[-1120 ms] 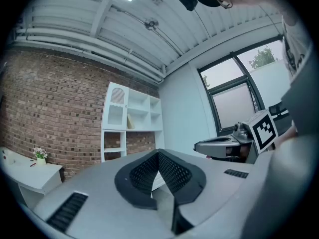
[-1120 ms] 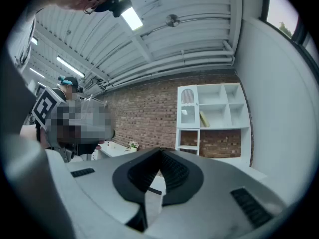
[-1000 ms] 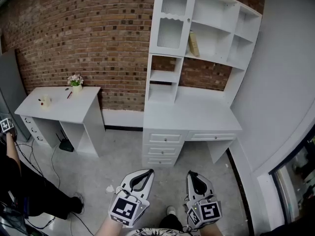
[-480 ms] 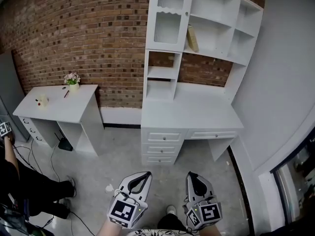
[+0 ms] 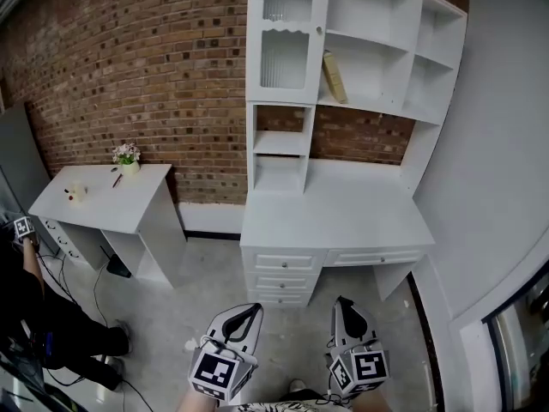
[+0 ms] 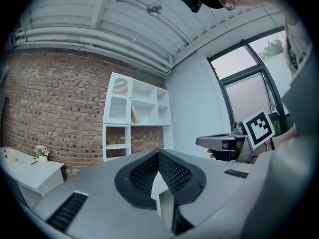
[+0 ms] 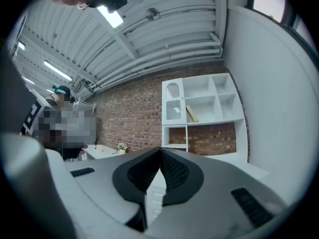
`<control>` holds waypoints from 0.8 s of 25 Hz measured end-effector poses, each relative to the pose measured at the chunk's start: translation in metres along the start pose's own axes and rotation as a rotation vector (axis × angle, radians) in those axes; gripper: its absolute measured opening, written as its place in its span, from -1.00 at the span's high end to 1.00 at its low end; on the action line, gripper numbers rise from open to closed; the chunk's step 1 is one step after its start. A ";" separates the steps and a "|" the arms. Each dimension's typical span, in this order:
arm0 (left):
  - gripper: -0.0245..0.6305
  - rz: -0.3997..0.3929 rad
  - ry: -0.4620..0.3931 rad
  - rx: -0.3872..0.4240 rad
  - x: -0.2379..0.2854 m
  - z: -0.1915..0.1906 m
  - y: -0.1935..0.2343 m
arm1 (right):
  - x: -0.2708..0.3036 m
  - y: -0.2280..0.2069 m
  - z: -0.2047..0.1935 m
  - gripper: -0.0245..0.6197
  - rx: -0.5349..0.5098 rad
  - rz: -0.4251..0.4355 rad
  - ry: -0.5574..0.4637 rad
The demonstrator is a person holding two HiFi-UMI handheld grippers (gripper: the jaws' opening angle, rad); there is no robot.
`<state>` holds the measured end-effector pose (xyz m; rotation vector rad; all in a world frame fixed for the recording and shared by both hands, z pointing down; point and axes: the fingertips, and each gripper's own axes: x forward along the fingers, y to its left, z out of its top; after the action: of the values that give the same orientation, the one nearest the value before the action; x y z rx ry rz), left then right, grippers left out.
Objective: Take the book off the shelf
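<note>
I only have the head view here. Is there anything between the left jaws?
Observer: No. The left gripper view shows the left gripper shut, its jaws meeting at the tips with nothing between them.
Operator: And the right one?
Observer: Same in its own view: the right gripper is shut and empty.
Operator: What's overhead? My view stops at the top of the shelf.
Observer: A ribbed ceiling with lit strip lights.
</note>
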<state>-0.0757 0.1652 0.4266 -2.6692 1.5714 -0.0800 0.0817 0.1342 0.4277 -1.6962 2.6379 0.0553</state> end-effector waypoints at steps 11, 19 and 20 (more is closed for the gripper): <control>0.92 0.174 -0.053 -0.021 0.120 0.028 0.014 | 0.081 -0.121 0.009 0.90 -0.015 0.042 0.005; 0.92 0.144 -0.004 -0.003 0.193 0.015 0.016 | 0.130 -0.192 -0.013 0.90 0.037 -0.010 0.040; 0.92 0.137 -0.004 0.000 0.203 0.011 0.020 | 0.139 -0.197 -0.017 0.90 0.031 -0.012 0.045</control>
<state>0.0058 -0.0221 0.4191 -2.5506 1.7476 -0.0700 0.2036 -0.0740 0.4360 -1.7245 2.6450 -0.0248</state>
